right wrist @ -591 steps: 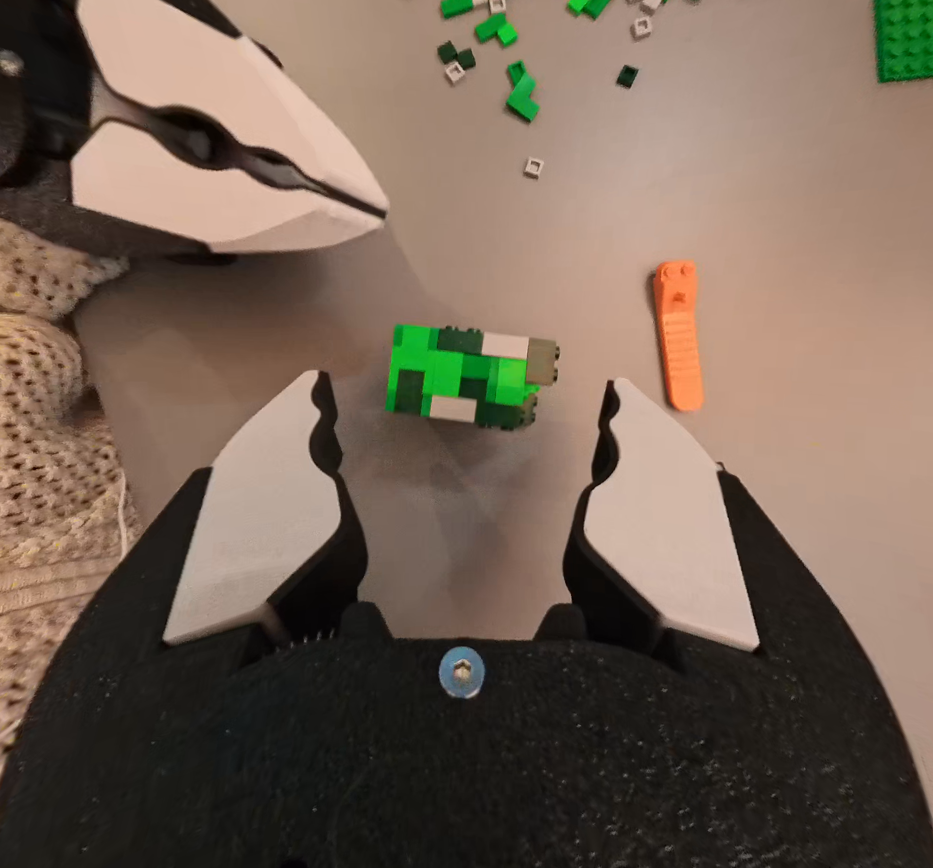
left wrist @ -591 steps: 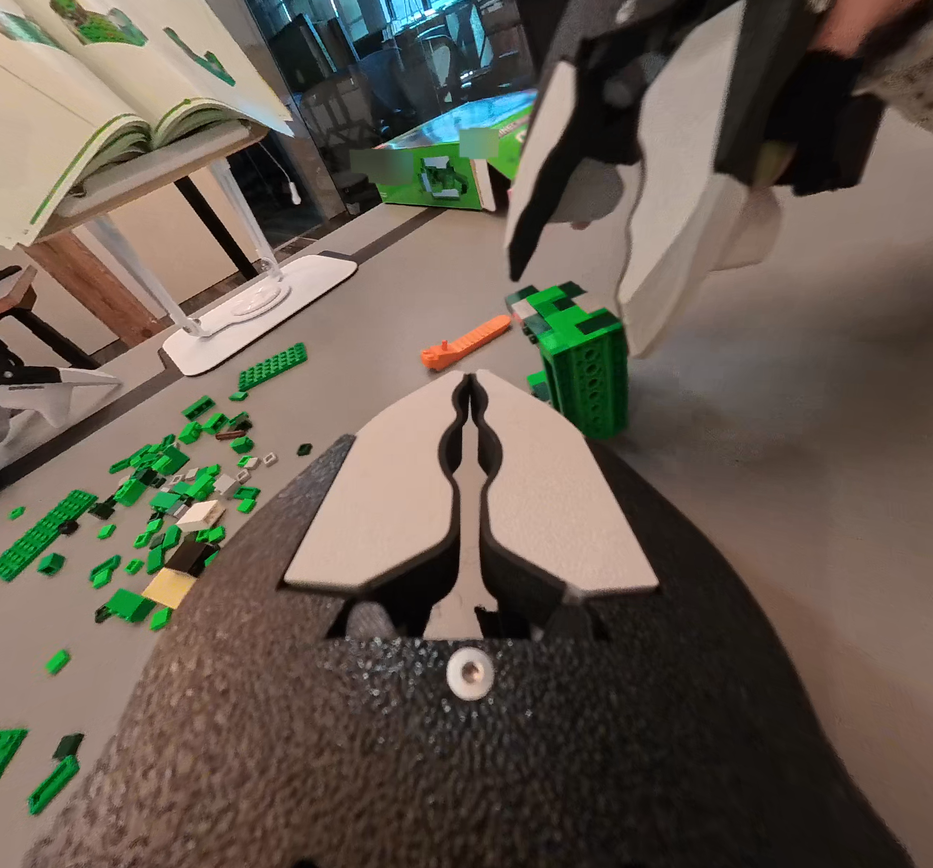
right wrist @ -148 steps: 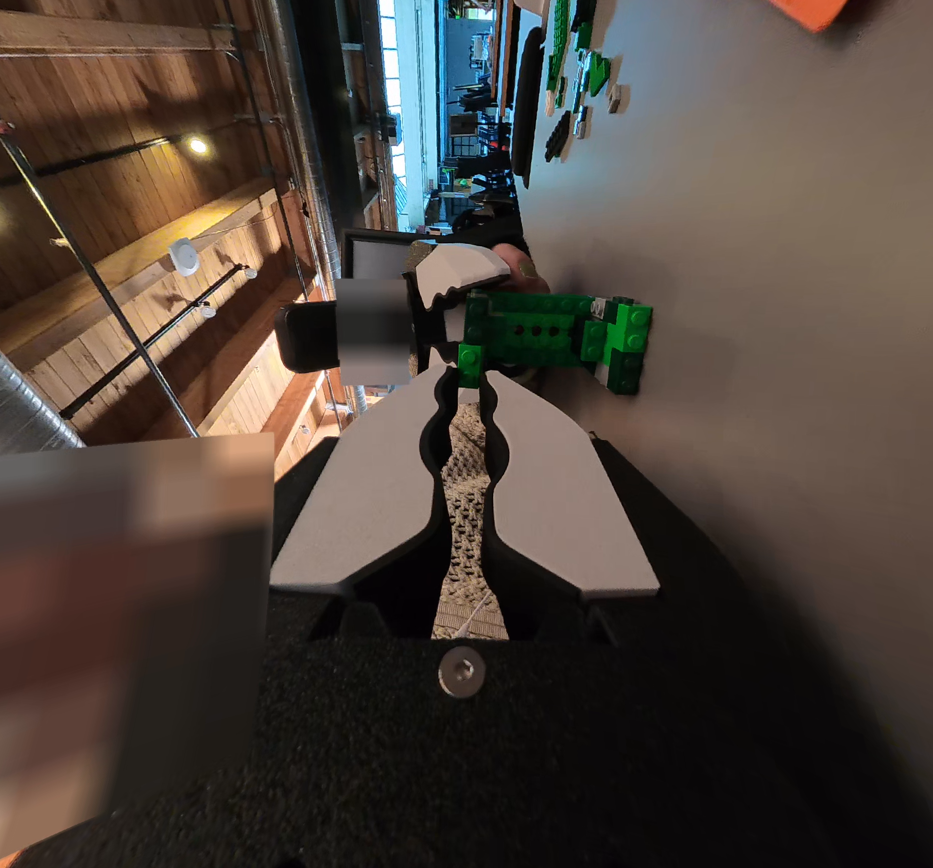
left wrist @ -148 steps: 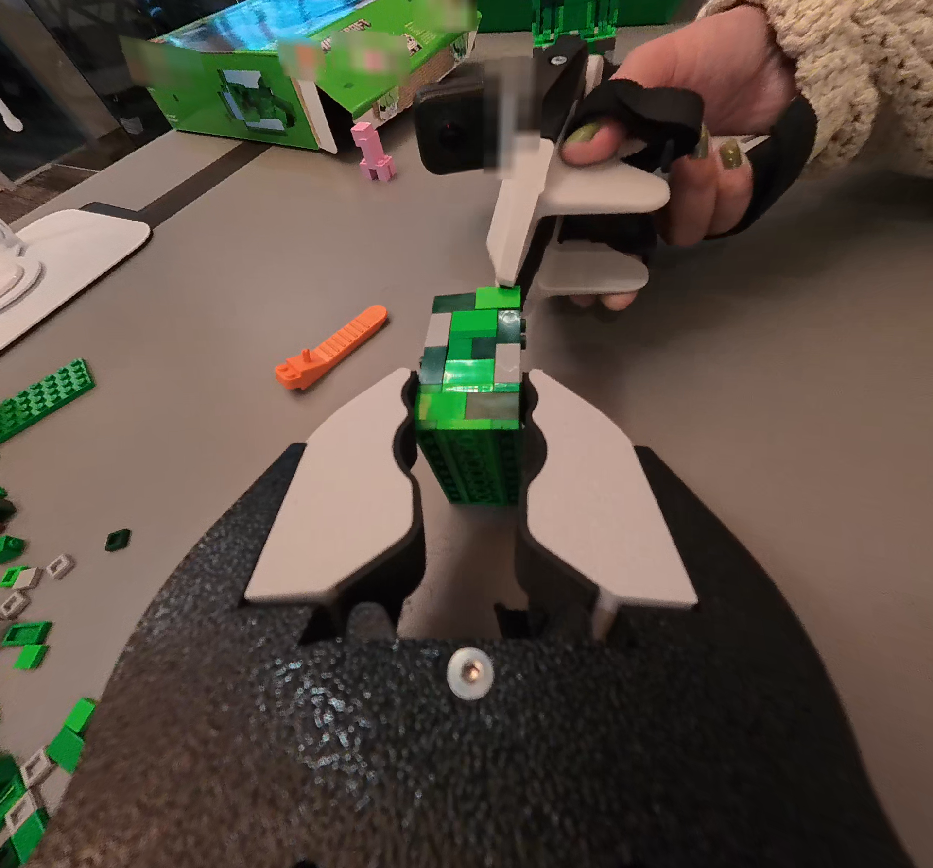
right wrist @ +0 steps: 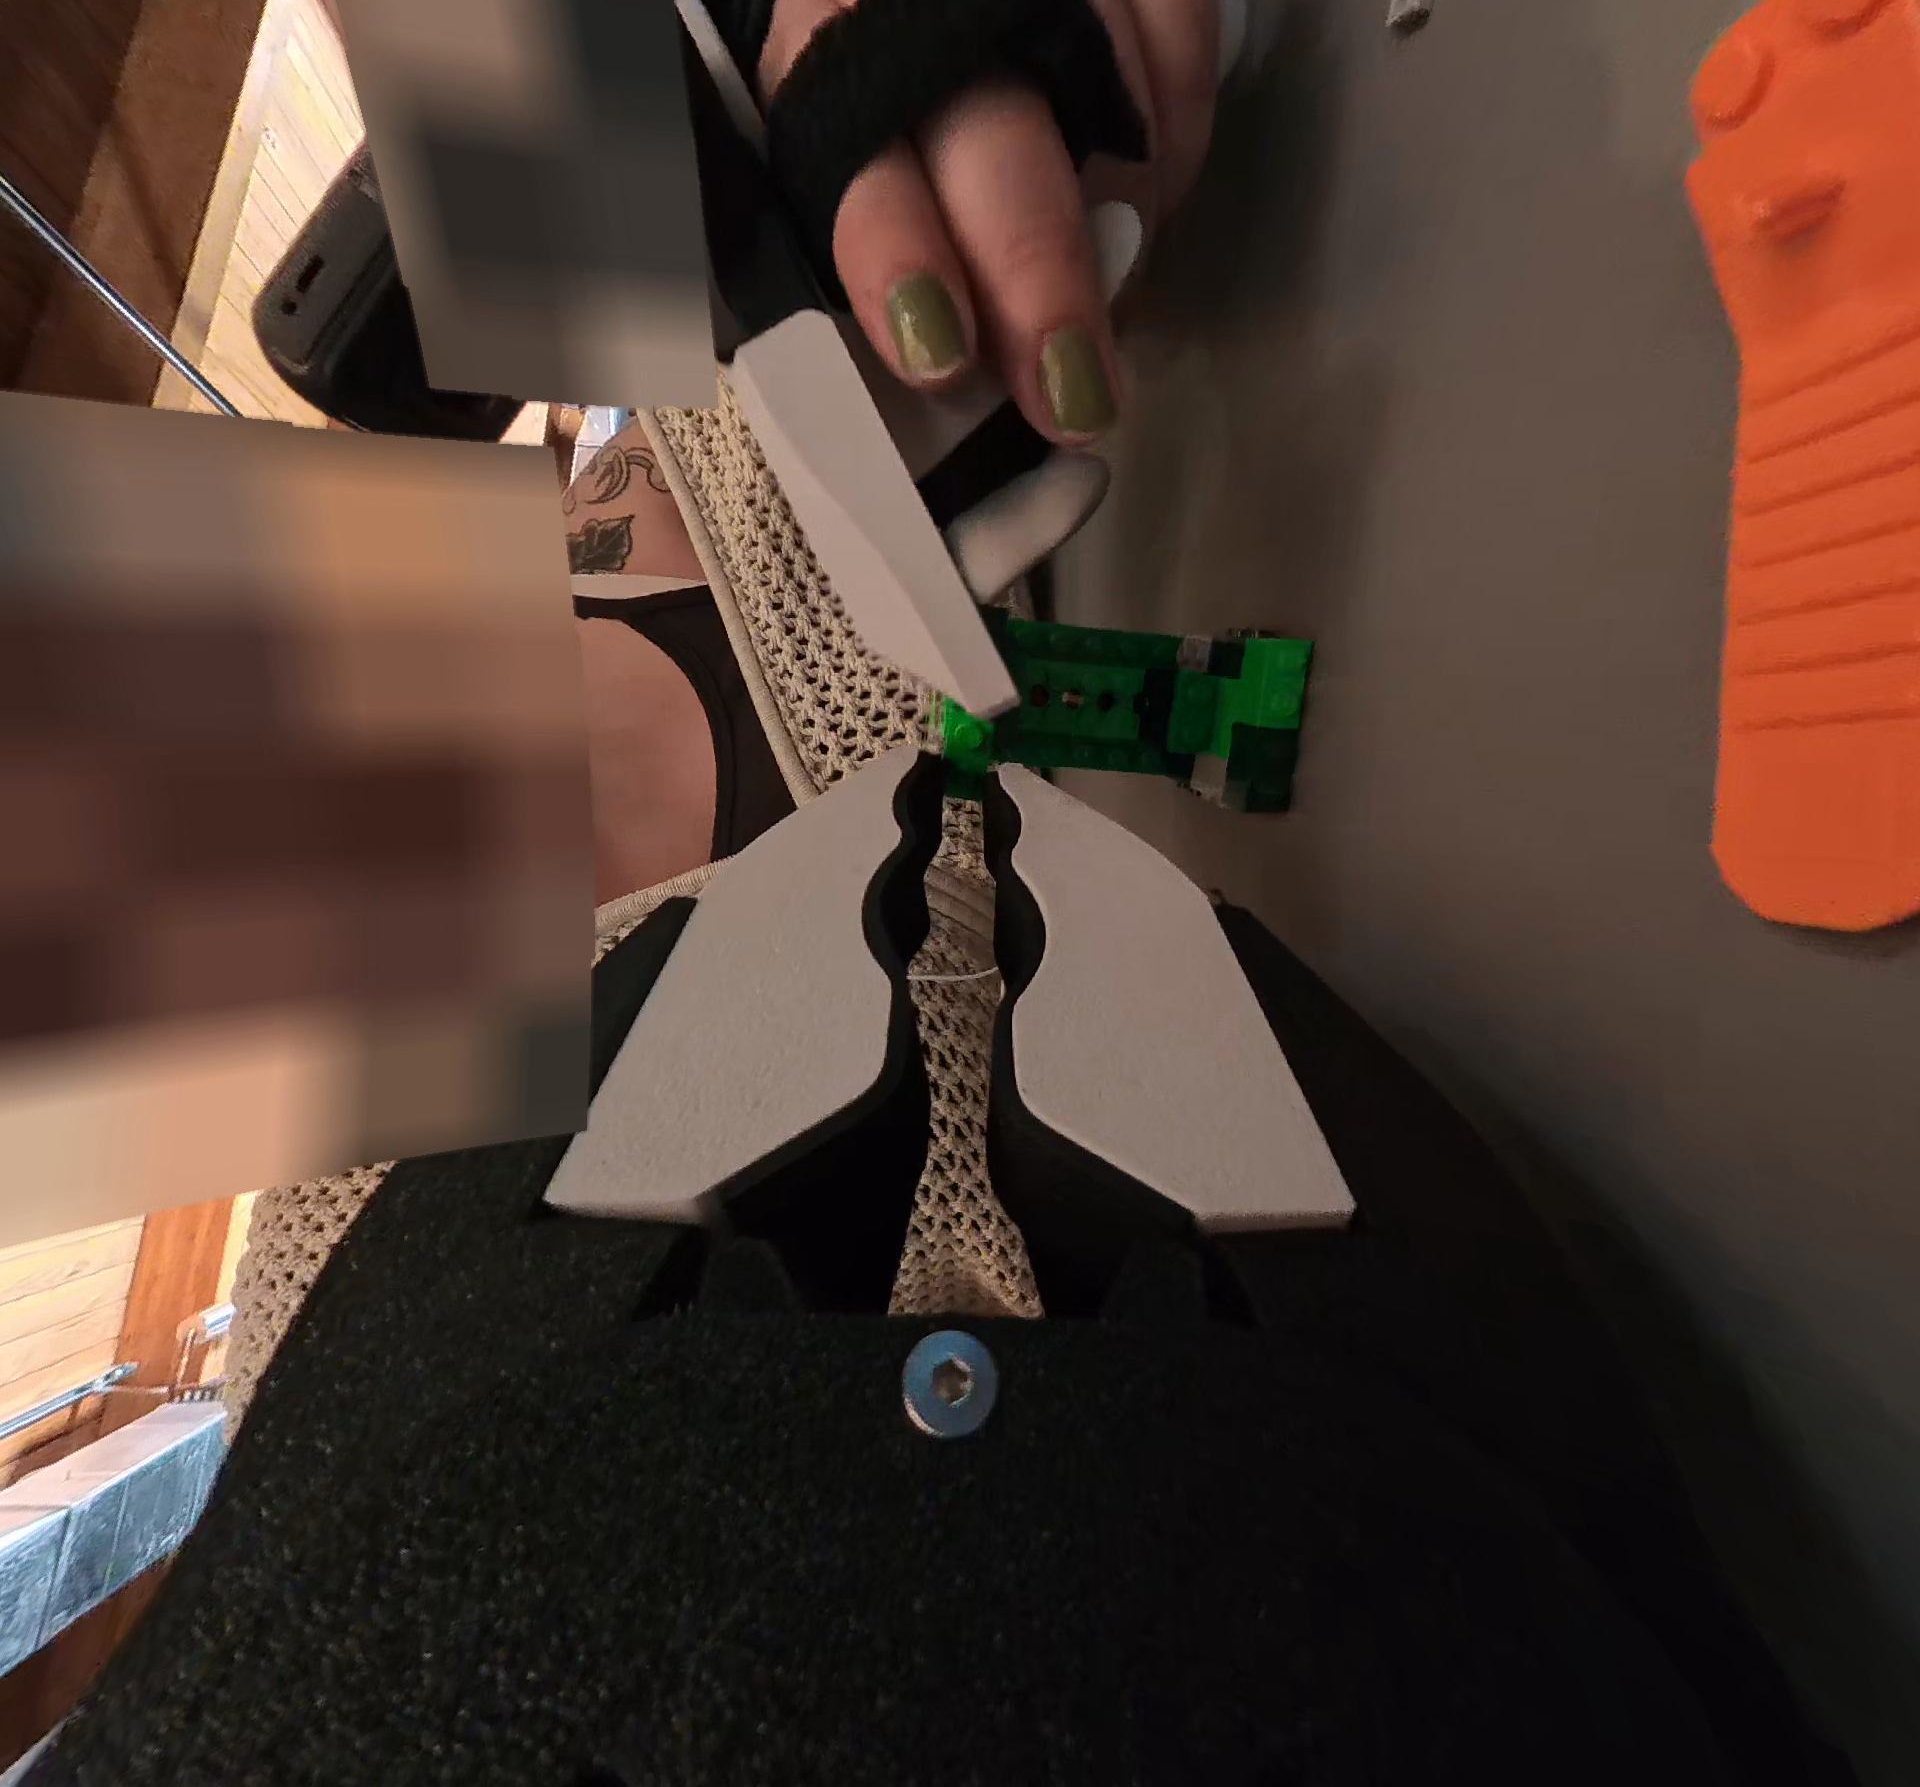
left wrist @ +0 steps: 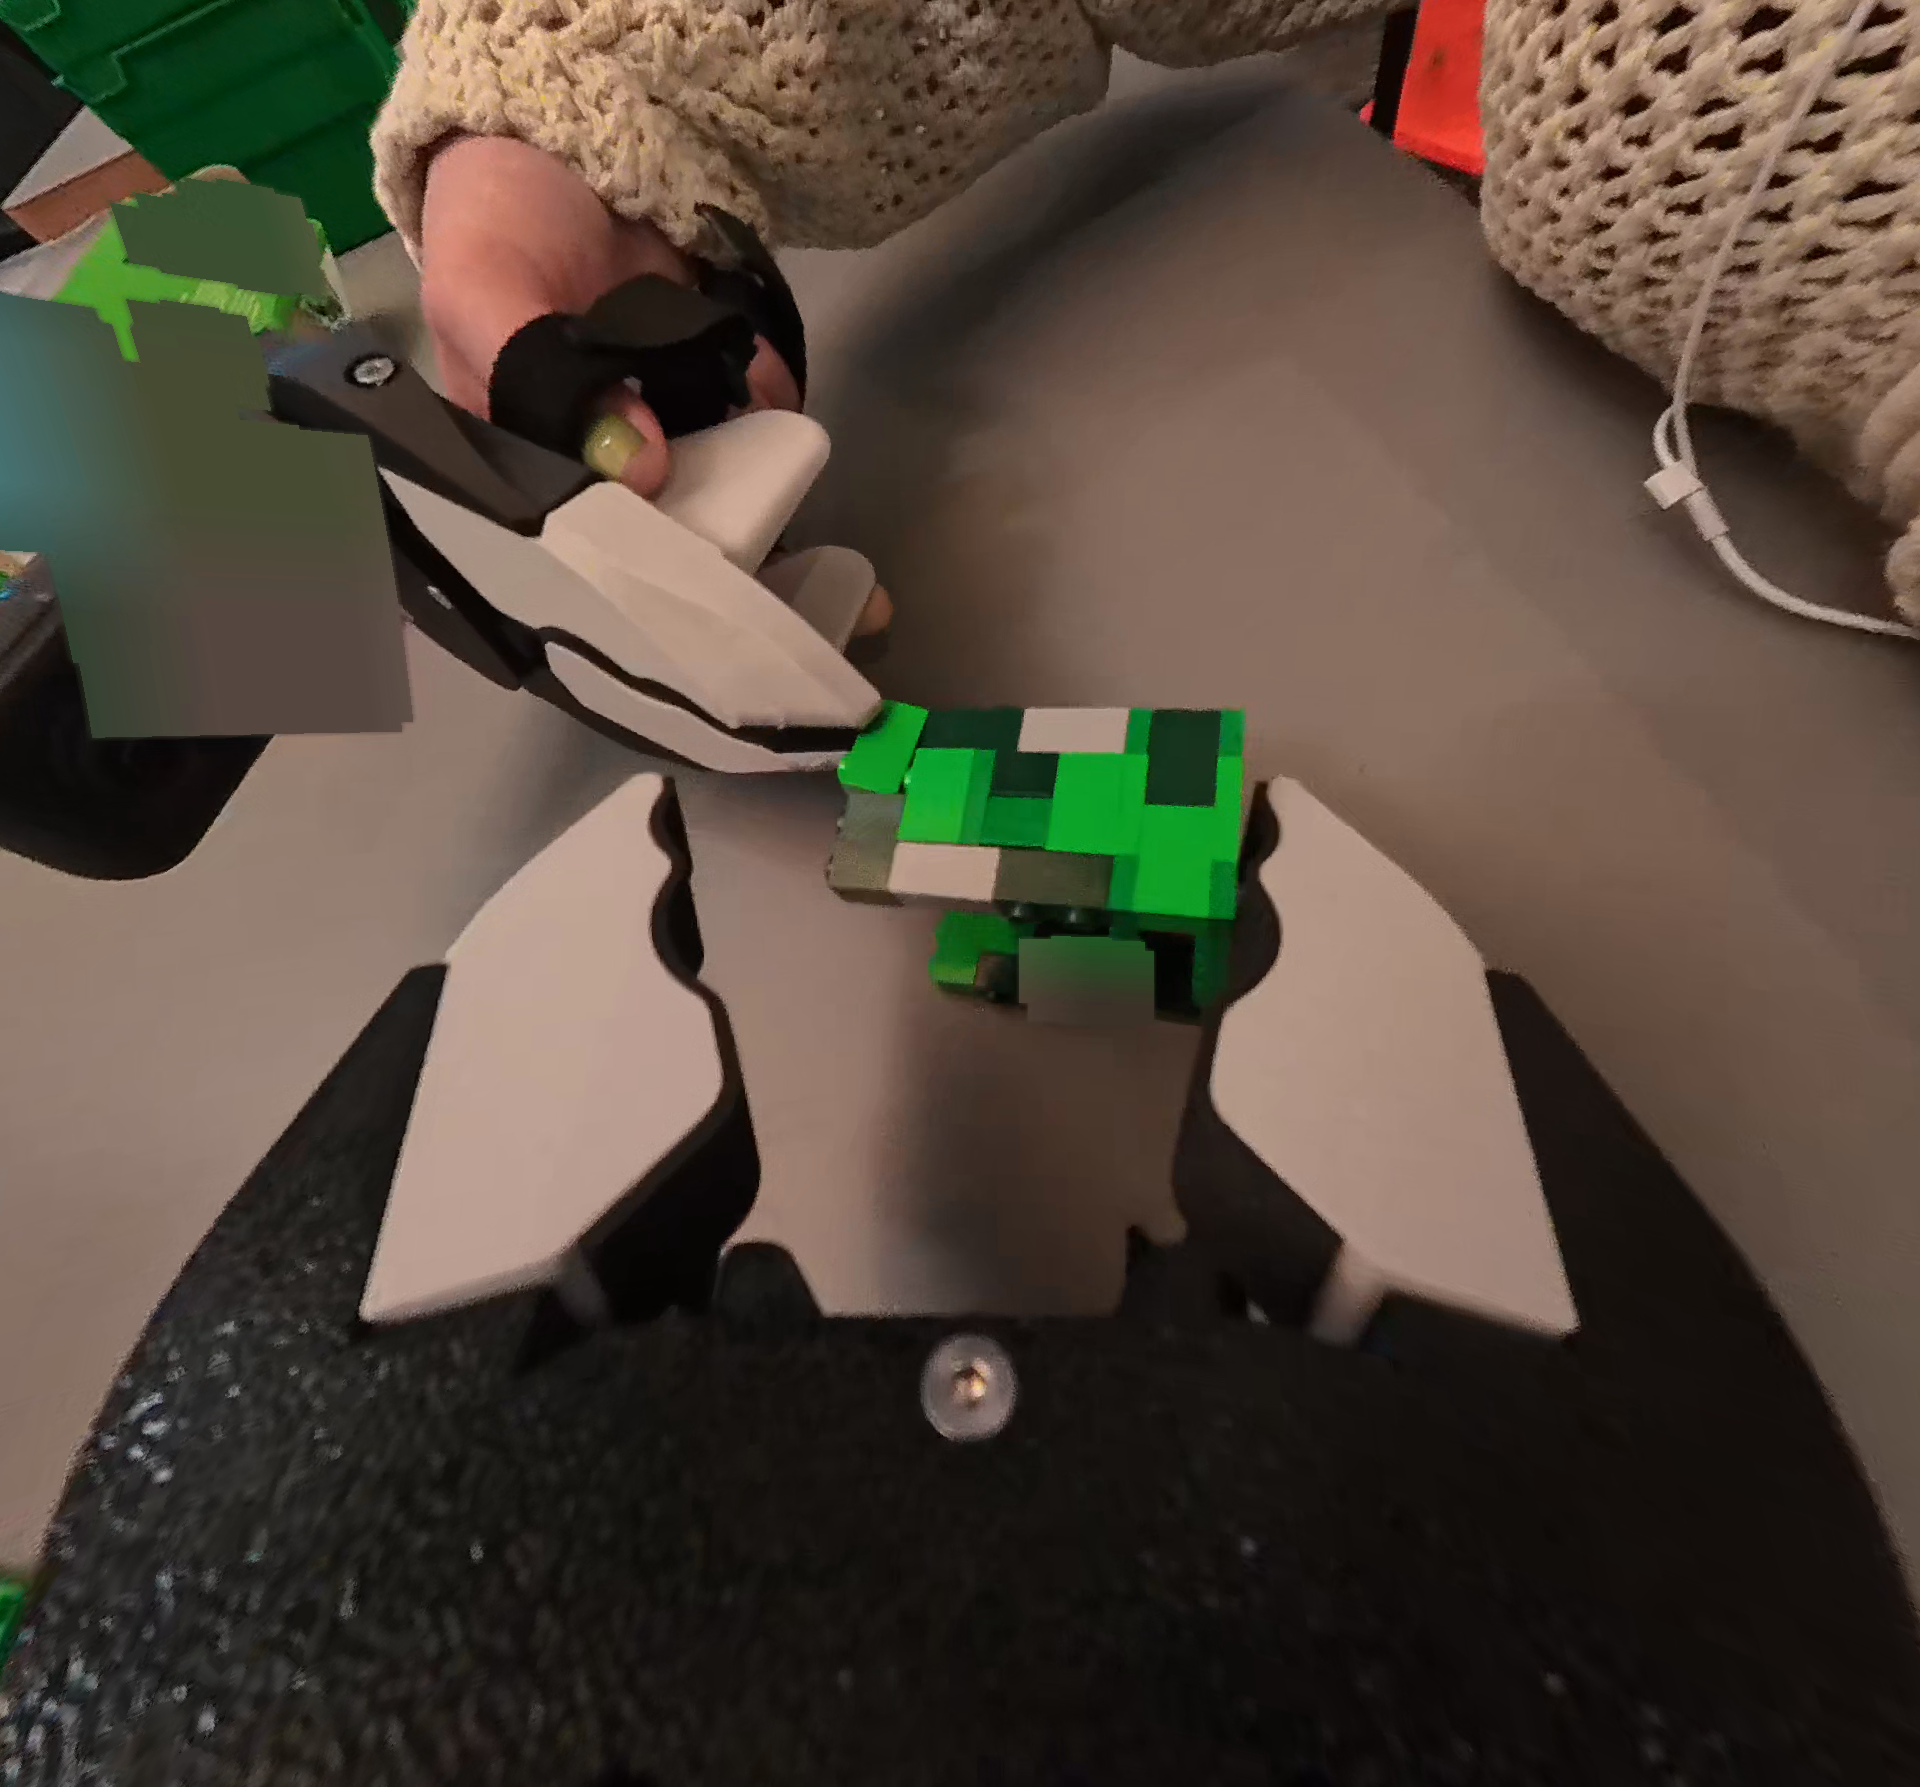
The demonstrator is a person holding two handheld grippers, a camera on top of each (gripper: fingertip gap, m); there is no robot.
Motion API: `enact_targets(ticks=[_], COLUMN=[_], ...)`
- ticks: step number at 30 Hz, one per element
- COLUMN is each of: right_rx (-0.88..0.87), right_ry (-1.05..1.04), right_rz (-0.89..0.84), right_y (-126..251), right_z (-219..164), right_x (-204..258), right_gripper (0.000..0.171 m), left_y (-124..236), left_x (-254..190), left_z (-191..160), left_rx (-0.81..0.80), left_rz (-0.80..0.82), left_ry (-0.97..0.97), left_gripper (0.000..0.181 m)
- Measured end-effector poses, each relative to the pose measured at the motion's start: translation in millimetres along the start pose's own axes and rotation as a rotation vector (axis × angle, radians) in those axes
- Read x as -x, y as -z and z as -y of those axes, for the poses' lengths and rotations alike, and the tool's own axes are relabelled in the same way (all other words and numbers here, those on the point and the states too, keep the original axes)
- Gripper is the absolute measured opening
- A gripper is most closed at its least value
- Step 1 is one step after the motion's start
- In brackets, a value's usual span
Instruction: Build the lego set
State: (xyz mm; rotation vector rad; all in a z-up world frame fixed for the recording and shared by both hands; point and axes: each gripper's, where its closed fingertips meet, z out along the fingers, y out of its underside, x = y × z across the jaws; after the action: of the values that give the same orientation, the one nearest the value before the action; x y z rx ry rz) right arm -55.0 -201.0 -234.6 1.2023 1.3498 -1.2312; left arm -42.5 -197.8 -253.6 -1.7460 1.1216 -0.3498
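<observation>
Left tool [left wrist: 961, 807] spread wide around green build [left wrist: 1049, 818]; right tool [right wrist: 961, 769] seemingly pinching its small green brick [right wrist: 966, 735]

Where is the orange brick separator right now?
The separator shows only in the right wrist view, along the right edge, lying on the grey table just beyond the green build.

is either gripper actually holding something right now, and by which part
The right gripper is shut on a small bright green piece at the end of the green lego build. The left gripper is open, holding nothing.
</observation>
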Motion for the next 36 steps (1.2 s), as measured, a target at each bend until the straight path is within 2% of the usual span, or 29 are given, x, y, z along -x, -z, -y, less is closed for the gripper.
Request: enact_targets(ticks=[3,7,15,19,36], right_rx=[0.013,0.020,0.010,-0.004,0.013], right_ry=[0.003,-0.001,-0.003,0.001,-0.017], right_rz=[-0.001,0.001,0.037,0.037,0.030], right_y=[-1,-1,-4,-2,-5], right_z=[-1,-1,2,3,1], right_x=[-1,-3,0,1,0], right_gripper=[0.007,0.007,0.007,0.006,0.007], left_y=[8,20,35,32,30], left_x=[-7,-11,-6,-9,-16], left_z=[-4,-9,-4,-2,3], left_rx=[0.008,-0.008,-0.102,-0.094,-0.053], left_rz=[-0.025,-0.034,-0.057,-0.102,-0.085], left_ry=[-0.005,0.005,-0.011,0.001,0.008], left_gripper=[0.085,0.075,0.075,0.065,0.063])
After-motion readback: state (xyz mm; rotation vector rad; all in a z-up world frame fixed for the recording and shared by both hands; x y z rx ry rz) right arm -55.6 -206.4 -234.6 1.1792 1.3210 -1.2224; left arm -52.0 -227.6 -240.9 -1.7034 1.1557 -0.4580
